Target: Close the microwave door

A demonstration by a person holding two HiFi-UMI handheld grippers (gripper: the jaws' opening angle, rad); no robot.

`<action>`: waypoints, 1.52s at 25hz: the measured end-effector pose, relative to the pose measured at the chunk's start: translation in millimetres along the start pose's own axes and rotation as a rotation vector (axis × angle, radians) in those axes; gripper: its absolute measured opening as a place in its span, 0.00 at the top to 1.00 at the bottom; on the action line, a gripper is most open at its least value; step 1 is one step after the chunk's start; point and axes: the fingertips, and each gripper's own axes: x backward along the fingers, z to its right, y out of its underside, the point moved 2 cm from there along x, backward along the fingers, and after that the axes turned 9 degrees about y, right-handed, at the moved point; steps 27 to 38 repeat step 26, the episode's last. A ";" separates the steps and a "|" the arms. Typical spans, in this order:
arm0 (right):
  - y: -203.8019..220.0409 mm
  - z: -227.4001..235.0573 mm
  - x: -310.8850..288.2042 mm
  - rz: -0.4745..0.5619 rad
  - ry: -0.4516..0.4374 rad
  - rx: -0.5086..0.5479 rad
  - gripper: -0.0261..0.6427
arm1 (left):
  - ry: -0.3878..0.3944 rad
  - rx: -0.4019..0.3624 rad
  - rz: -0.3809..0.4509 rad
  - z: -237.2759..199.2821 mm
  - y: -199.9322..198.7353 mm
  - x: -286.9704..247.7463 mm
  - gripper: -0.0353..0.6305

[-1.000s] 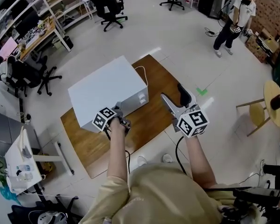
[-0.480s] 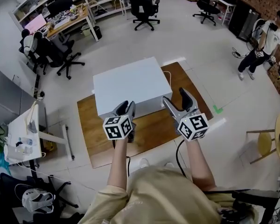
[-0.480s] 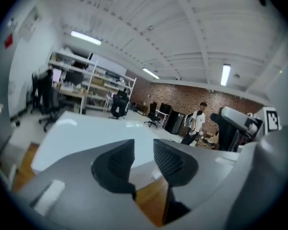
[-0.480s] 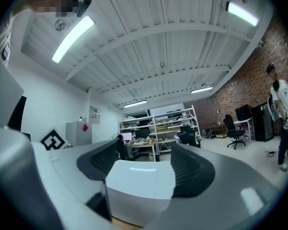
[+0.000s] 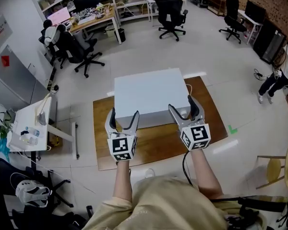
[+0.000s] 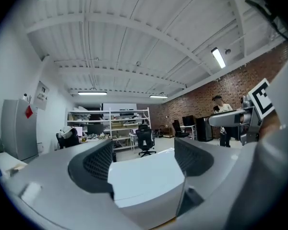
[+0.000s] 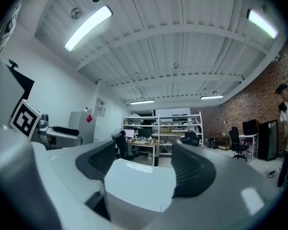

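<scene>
A white microwave (image 5: 151, 97) stands on a wooden table (image 5: 158, 140). Its top fills most of what I see of it, and nothing swings out from its narrow front strip. Both grippers hover level just in front of it, clear of its front face. My left gripper (image 5: 124, 115) is before its front left corner, jaws opening with nothing between them. The right gripper (image 5: 182, 105) is before the front right corner, jaws apart and opening, also empty. The microwave's (image 6: 144, 176) top shows beyond the left gripper's (image 6: 144, 159) jaws. It (image 7: 139, 181) also shows past the right gripper (image 7: 144, 164).
A white cable (image 5: 188, 87) trails off the microwave's back right. A small white side table (image 5: 31, 123) stands to the left, and office chairs (image 5: 172, 13) and shelves fill the back. A person (image 5: 278, 78) stands far right, near a stool (image 5: 273, 164).
My left gripper rose from low at the microwave's front, rolled upright and spread its jaws. The right gripper shifted left. The view swung round, so the microwave now sits square ahead.
</scene>
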 end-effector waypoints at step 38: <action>-2.0 11.8 -11.7 -0.008 -0.021 0.045 0.44 | -0.017 -0.078 -0.020 14.0 9.2 -27.3 0.37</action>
